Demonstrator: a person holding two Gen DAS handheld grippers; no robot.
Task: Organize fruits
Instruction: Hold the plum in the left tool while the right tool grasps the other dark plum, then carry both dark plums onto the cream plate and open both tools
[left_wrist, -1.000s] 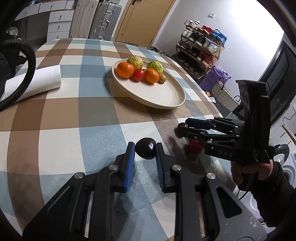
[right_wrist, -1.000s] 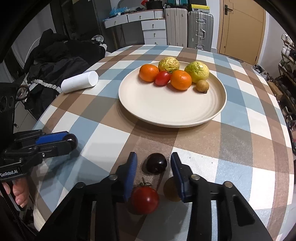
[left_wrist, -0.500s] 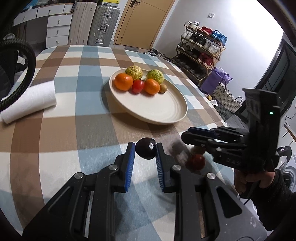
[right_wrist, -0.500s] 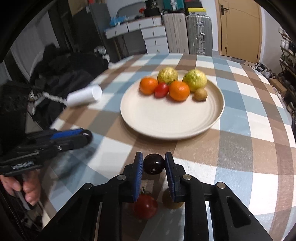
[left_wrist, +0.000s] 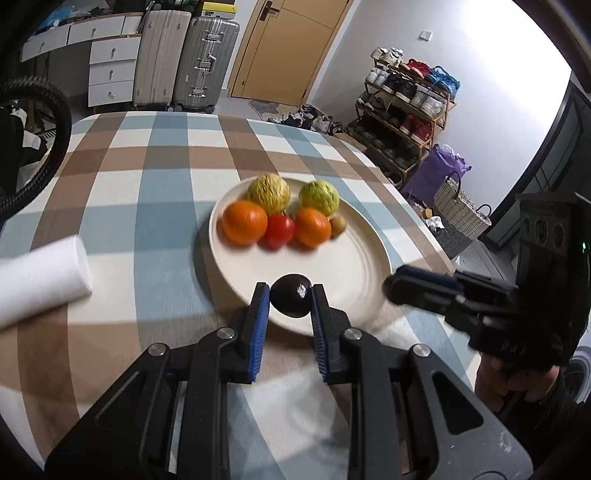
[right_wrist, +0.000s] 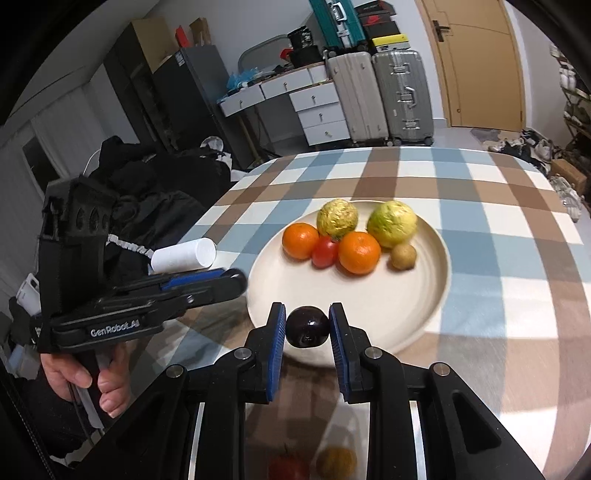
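Note:
My left gripper (left_wrist: 290, 291) is shut on a dark, egg-shaped fruit (left_wrist: 290, 301), held over the near rim of the cream plate (left_wrist: 343, 269). Shut likewise, my right gripper (right_wrist: 307, 310) pinches a dark plum (right_wrist: 307, 327) above the same plate's near edge (right_wrist: 369, 299). At the plate's far side lie two oranges (right_wrist: 300, 240), a red tomato (right_wrist: 325, 252), two yellow-green fruits (right_wrist: 392, 223) and a small brown fruit (right_wrist: 403, 255). A tomato (right_wrist: 288, 467) and a yellowish fruit (right_wrist: 336, 461) rest on the table beneath the right gripper.
A white paper roll (left_wrist: 40, 277) lies on the checked tablecloth, left of the plate. A hand (right_wrist: 85, 373) holds the left gripper (right_wrist: 236, 286) at the table's left edge. Suitcases (right_wrist: 380, 96), drawers and a shoe rack (left_wrist: 406, 110) stand beyond the table.
The right gripper closed on the dark plum and lifted it. Both grippers moved forward, from over the tablecloth to the plate's near rim, each carrying its fruit.

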